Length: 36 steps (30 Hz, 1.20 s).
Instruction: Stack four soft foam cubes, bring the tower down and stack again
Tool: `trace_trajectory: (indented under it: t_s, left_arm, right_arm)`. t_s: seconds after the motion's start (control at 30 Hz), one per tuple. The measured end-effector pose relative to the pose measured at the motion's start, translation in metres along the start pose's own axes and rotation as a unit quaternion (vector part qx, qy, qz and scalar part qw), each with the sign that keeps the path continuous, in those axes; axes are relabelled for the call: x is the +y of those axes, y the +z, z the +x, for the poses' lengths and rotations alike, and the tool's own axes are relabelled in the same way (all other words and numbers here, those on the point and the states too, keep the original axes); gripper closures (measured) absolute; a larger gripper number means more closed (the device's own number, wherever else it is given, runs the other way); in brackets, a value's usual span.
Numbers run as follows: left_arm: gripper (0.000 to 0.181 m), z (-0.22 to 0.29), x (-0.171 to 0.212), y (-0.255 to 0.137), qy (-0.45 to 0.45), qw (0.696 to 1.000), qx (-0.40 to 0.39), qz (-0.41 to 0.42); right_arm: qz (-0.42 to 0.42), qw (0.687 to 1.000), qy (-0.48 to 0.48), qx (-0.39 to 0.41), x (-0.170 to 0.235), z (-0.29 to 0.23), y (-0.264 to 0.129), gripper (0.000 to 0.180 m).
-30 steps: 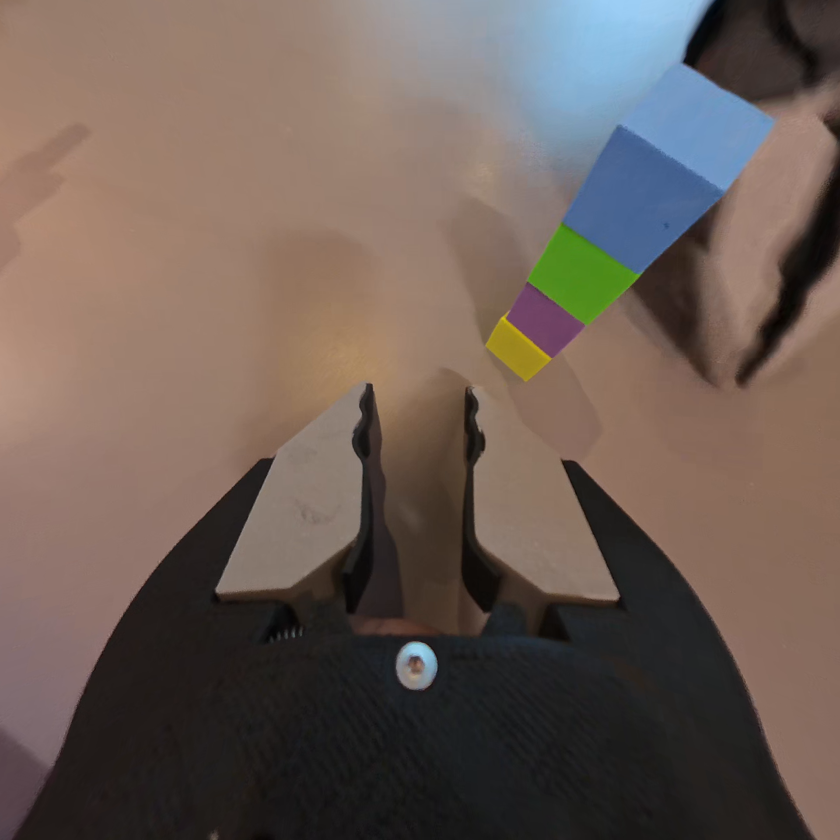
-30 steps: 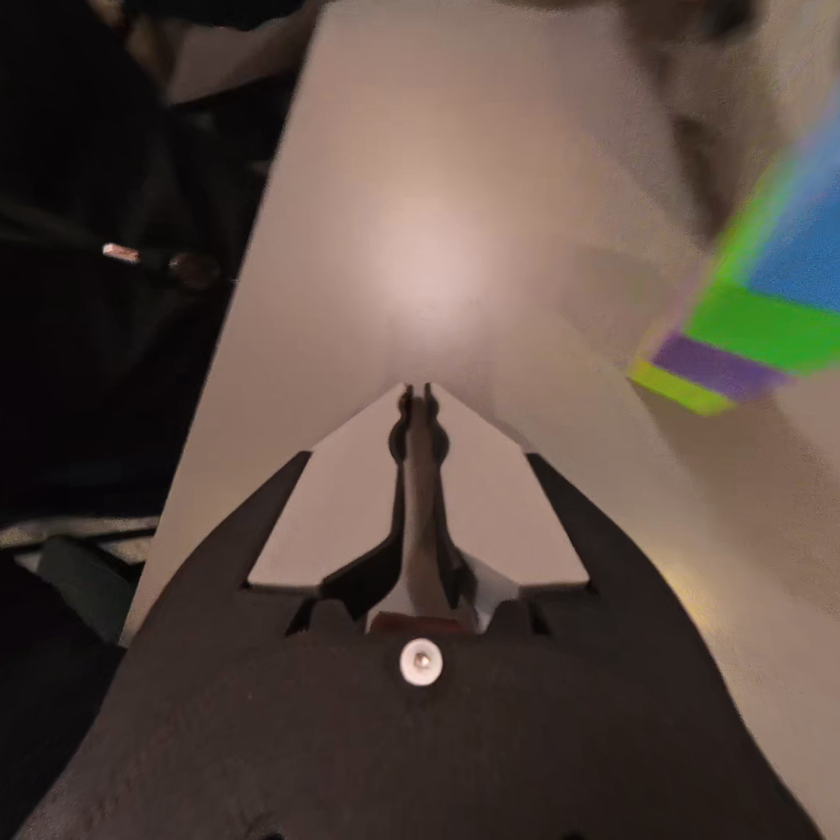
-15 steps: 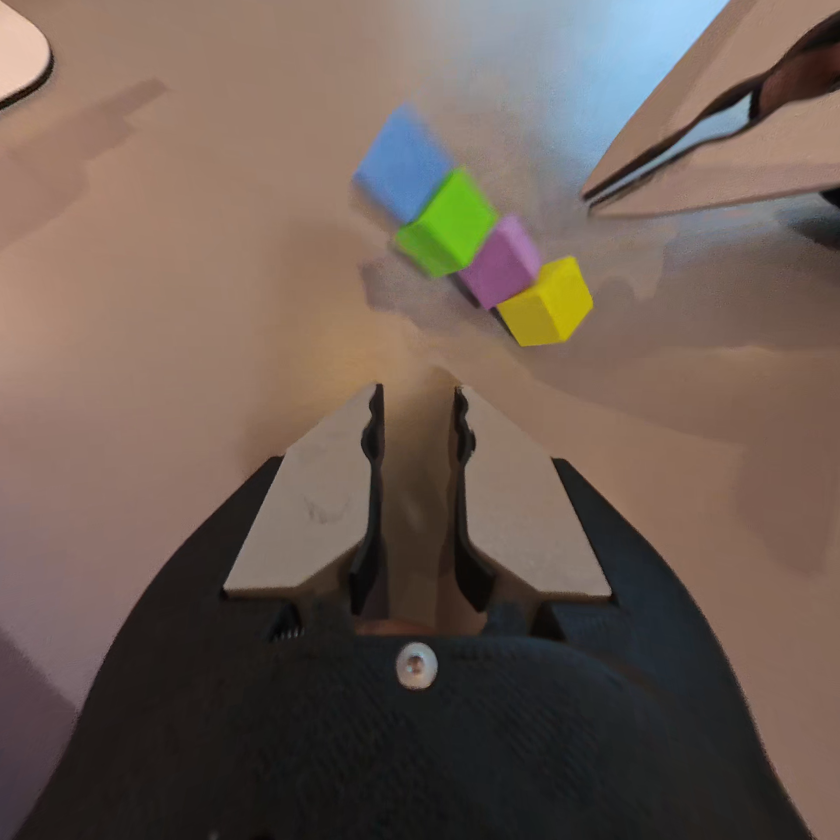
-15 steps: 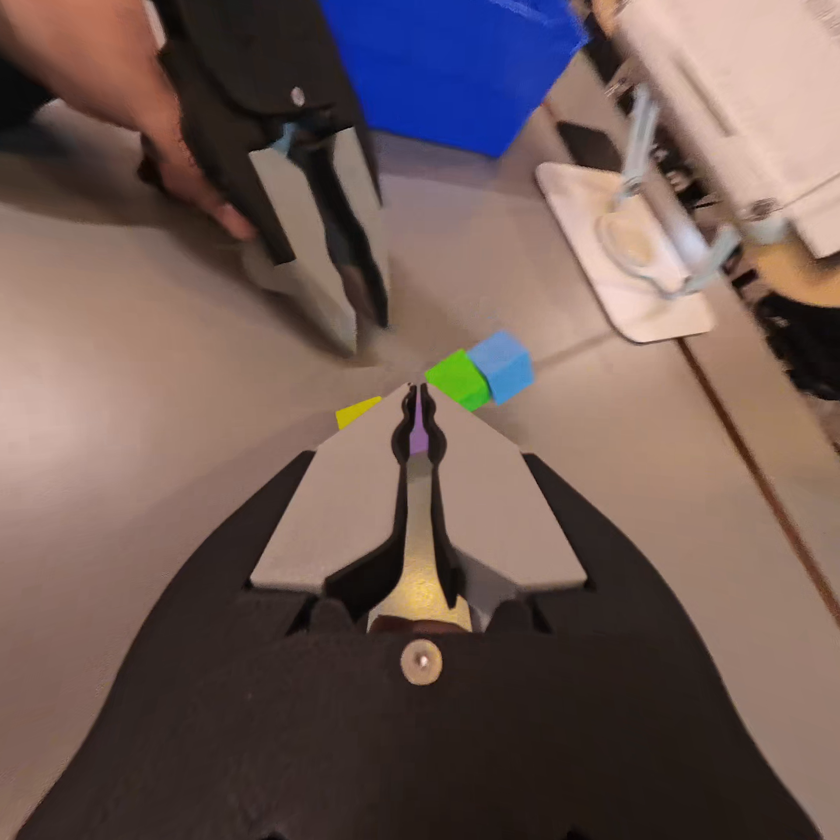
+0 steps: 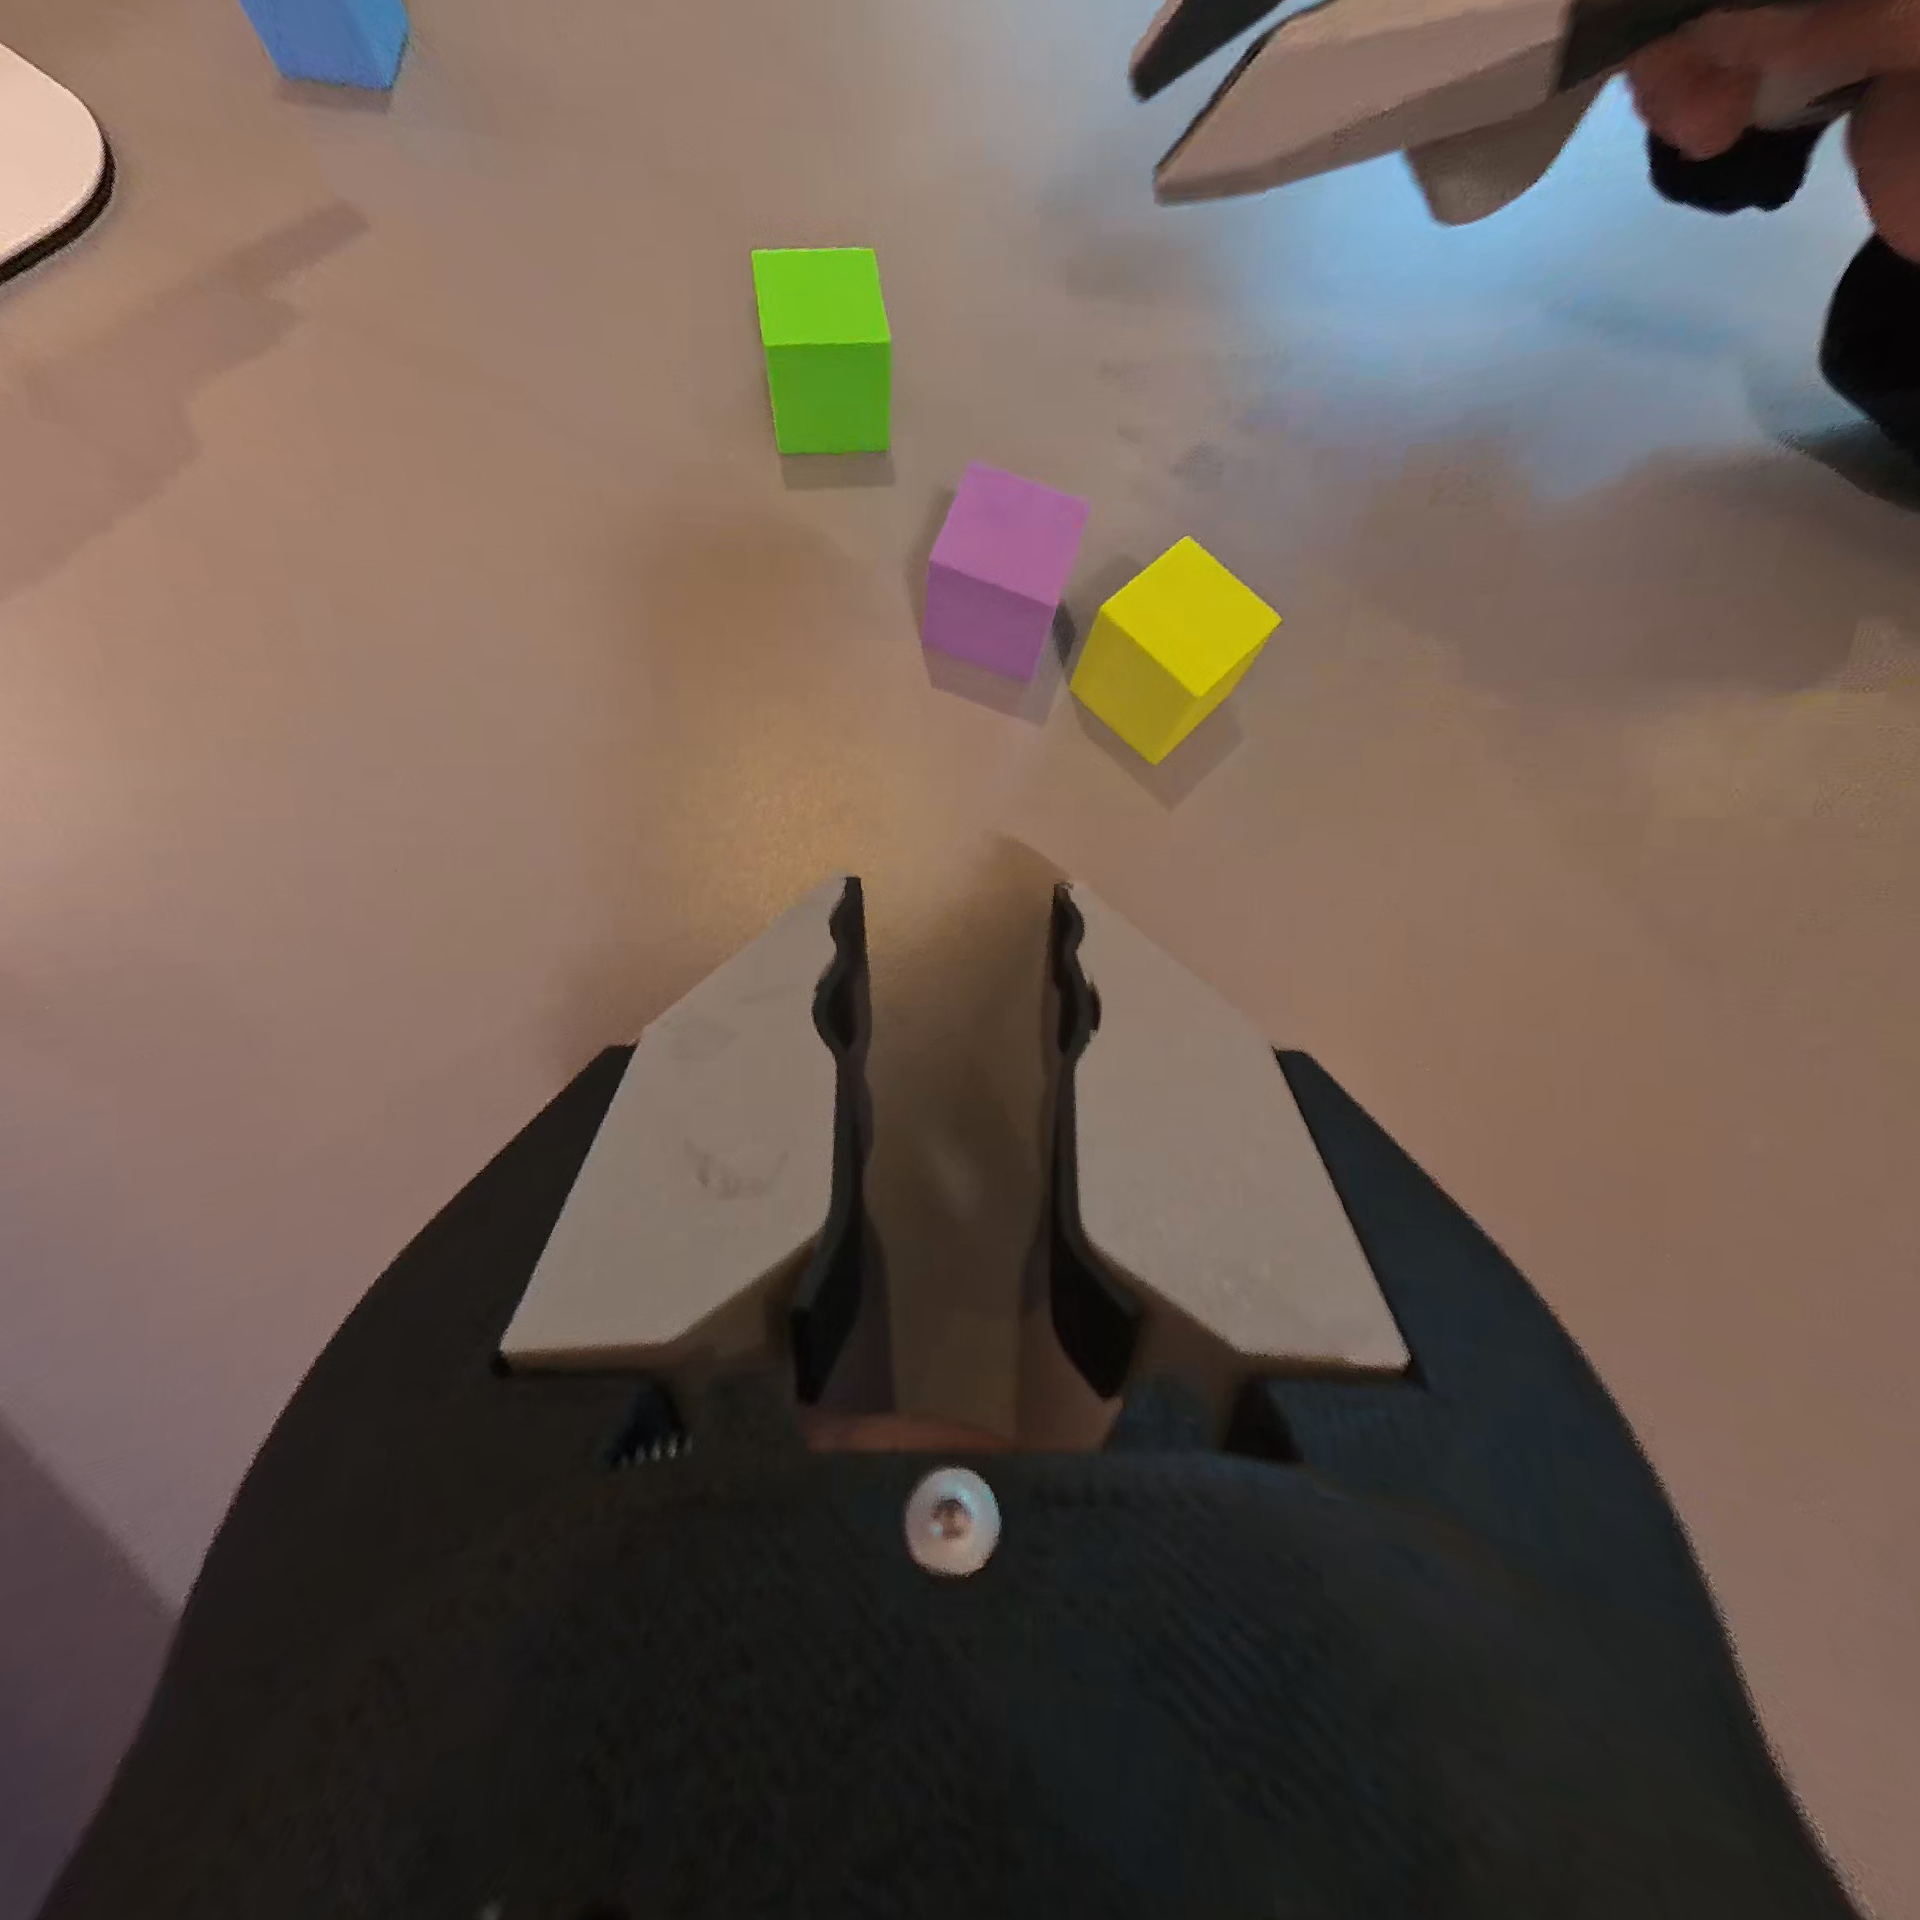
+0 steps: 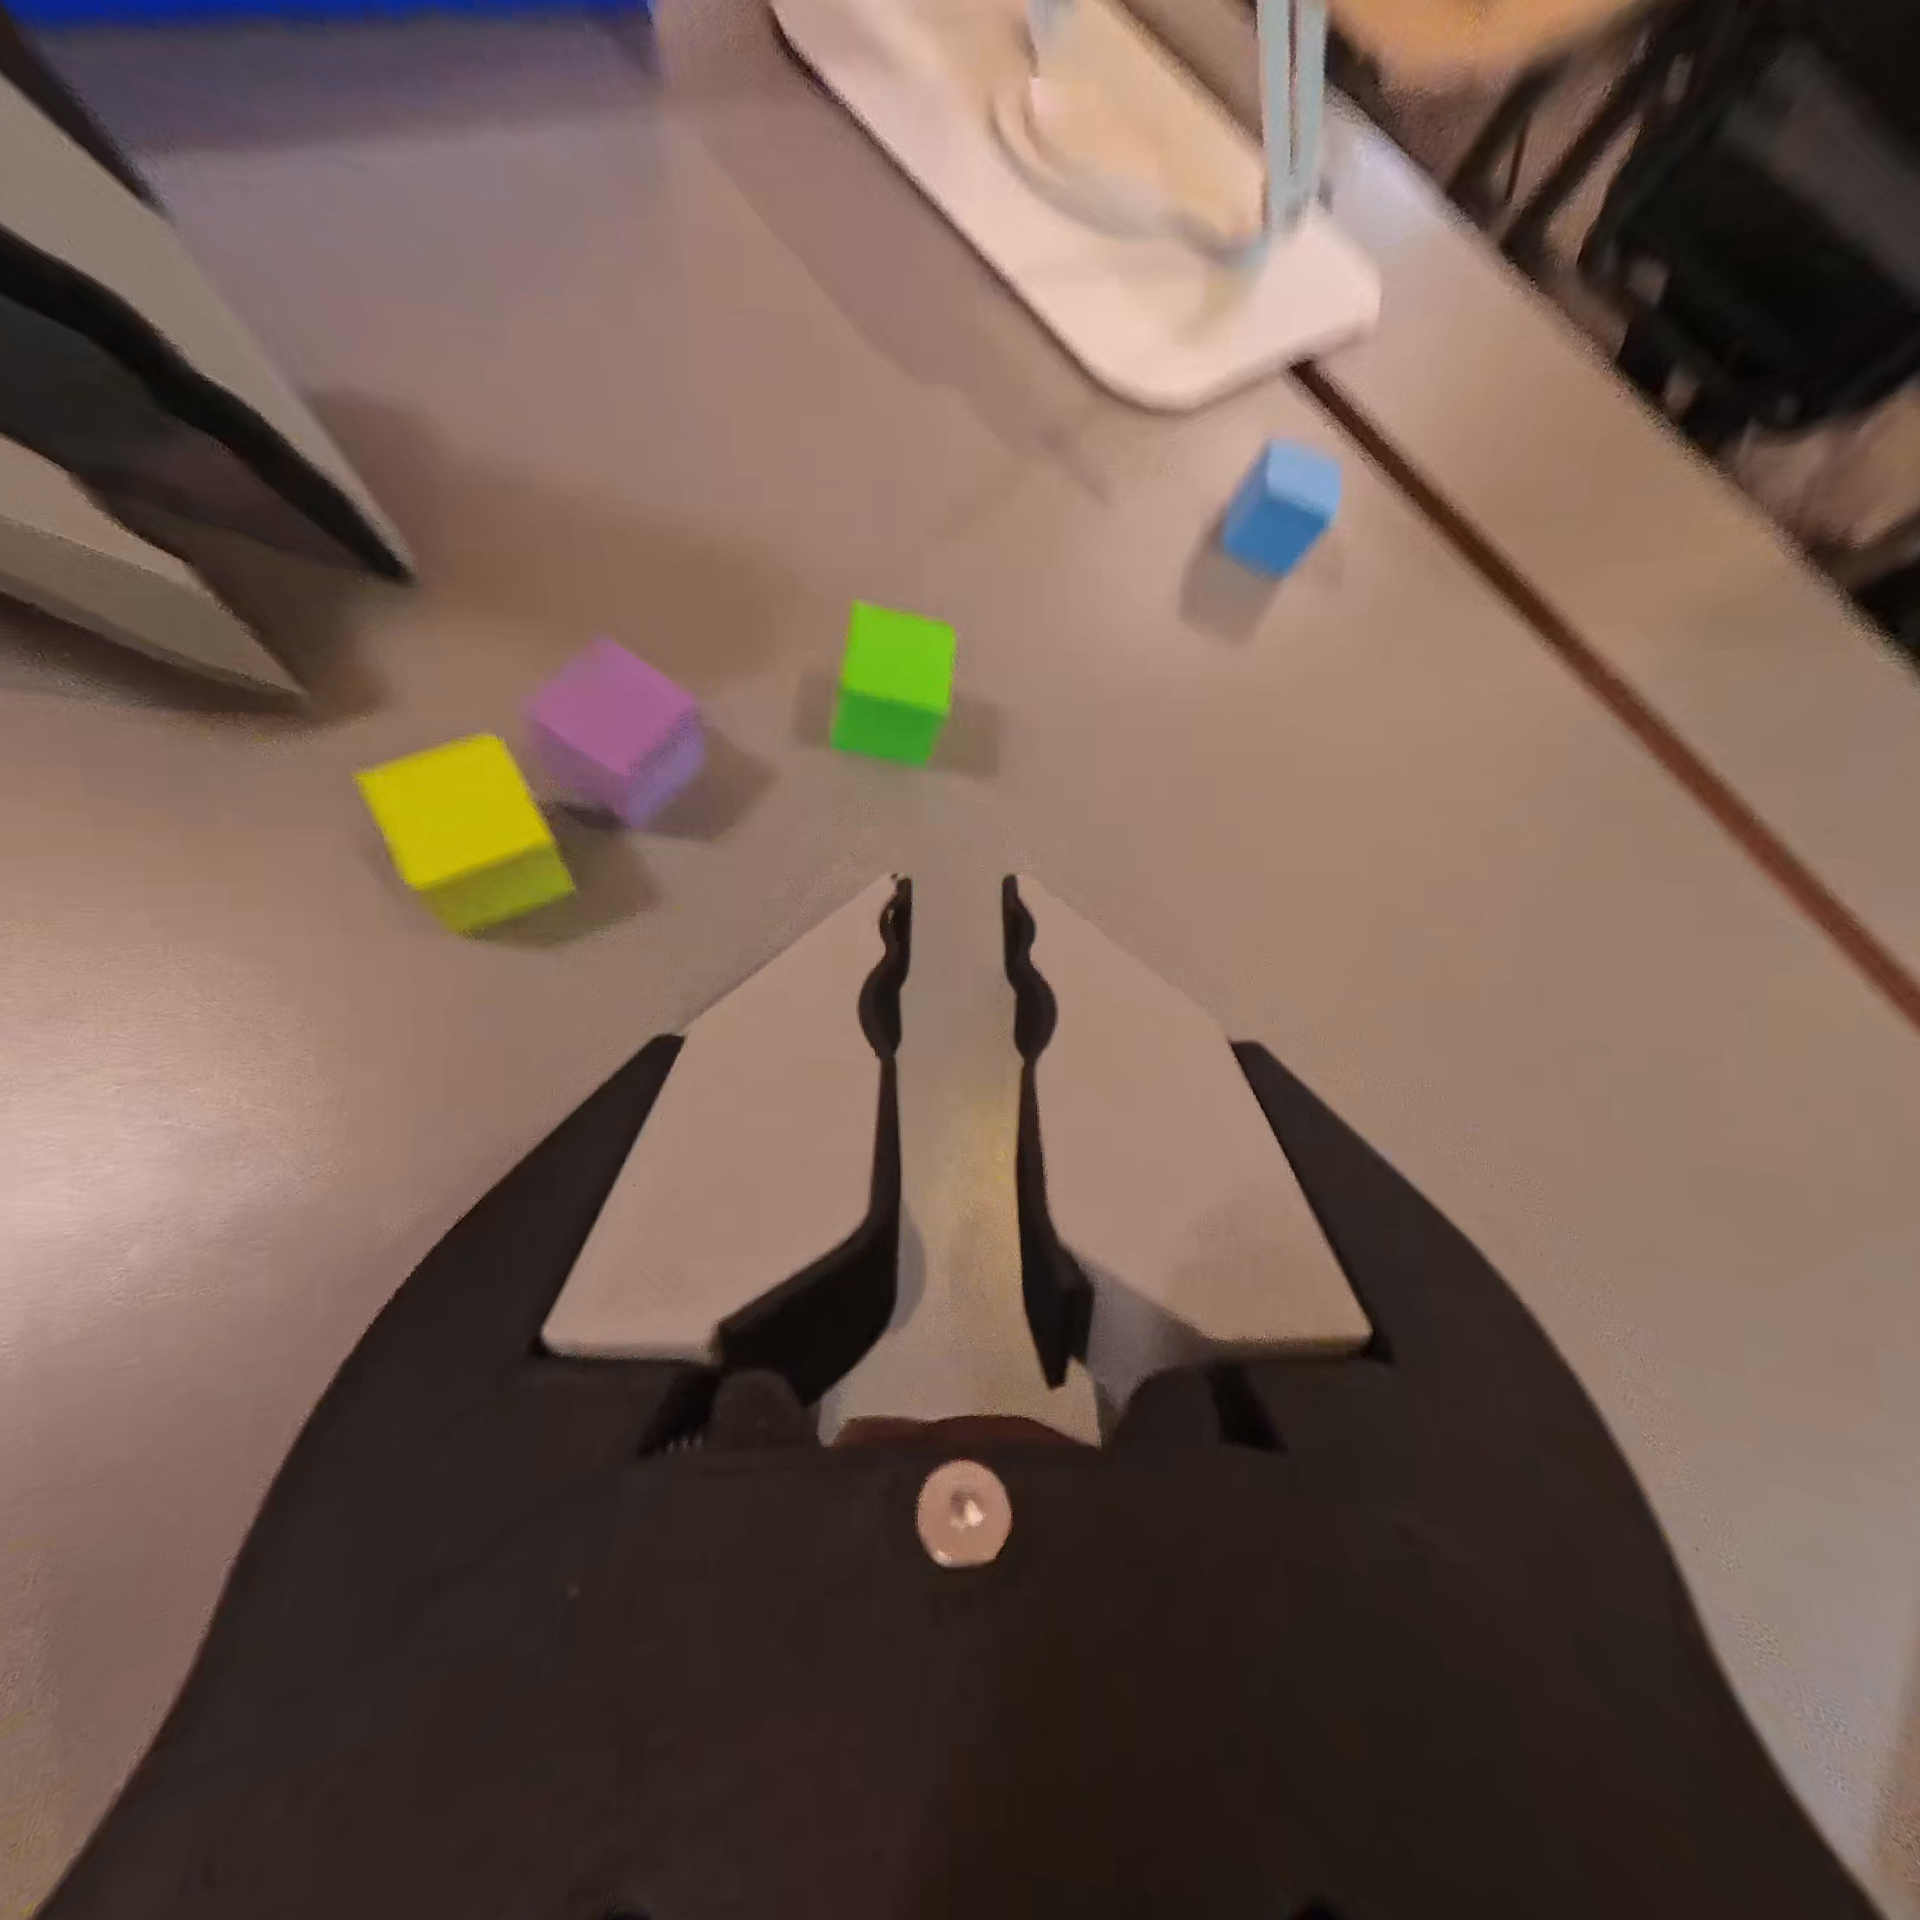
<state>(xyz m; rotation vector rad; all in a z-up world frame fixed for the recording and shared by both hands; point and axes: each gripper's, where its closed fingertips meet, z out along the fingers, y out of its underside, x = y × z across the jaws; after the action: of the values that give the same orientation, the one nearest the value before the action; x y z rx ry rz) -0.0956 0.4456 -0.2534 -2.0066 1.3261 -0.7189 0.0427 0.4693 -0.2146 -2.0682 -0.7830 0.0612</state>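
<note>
Four foam cubes lie apart on the table. The yellow cube (image 5: 1174, 646) and the purple cube (image 5: 1003, 569) sit close together ahead of my left gripper (image 5: 954, 896), which is open and empty. The green cube (image 5: 824, 348) lies farther off and the blue cube (image 5: 330, 40) at the far left edge. In the right wrist view the yellow cube (image 6: 462, 829), purple cube (image 6: 615, 729), green cube (image 6: 894, 684) and blue cube (image 6: 1280, 507) spread from left to right. My right gripper (image 6: 954, 891) is open and empty, just short of the green cube.
A white stand base (image 6: 1101, 197) with a pale pole stands at the back right. The table's dark edge strip (image 6: 1621, 686) runs along the right. The other gripper (image 6: 156, 447) shows at the left. A white rounded base (image 5: 42, 187) is at the far left. Tip to tip, the grippers are about 15 cm apart. From the left gripper's tips to the yellow cube (image 5: 1174, 646) is close to 5 cm. It turns up in the right wrist view (image 6: 415, 771) as well.
The four-cube tower has fallen and the cubes have rolled apart, the blue one farthest. My right gripper has opened from shut. Both grippers now stand back from the cubes.
</note>
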Motion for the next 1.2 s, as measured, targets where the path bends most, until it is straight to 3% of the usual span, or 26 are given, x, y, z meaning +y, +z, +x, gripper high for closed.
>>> trace_trajectory:
  t_s: [0.17, 0.27, 0.4, 0.57, 0.8, 1.07, 1.2]
  left_arm:
    - [0.144, 0.001, 0.000, 0.000, 0.007, 1.000, -0.004, -0.001]
    - [0.144, 0.000, 0.000, 0.001, 0.009, 1.000, -0.006, -0.002]
    - [0.145, 0.001, -0.001, 0.002, 0.010, 1.000, -0.005, -0.002]
    - [0.151, -0.001, -0.006, 0.007, -0.006, 1.000, 0.010, 0.001]
    - [0.181, -0.004, -0.027, 0.032, -0.034, 0.999, 0.024, -0.004]
    - [0.181, 0.036, -0.058, 0.075, 0.080, 0.997, 0.015, -0.009]
    - [0.181, 0.019, -0.072, 0.079, 0.058, 0.998, -0.038, 0.012]
  right_arm:
    - [-0.065, 0.996, 0.064, -0.009, 0.045, 0.025, 0.021, 0.160]
    - [-0.035, 0.987, 0.144, -0.066, 0.042, 0.023, 0.021, 0.151]
    - [-0.026, 0.978, 0.187, -0.093, 0.041, 0.024, 0.021, 0.152]
    - [-0.030, 0.982, 0.170, -0.078, 0.041, 0.024, 0.022, 0.152]
    - [-0.035, 0.988, 0.139, -0.059, 0.038, 0.019, 0.026, 0.145]
    - [-0.043, 0.991, 0.119, -0.030, 0.039, 0.022, 0.028, 0.149]
    - [-0.041, 0.990, 0.133, -0.030, 0.040, 0.025, 0.026, 0.151]
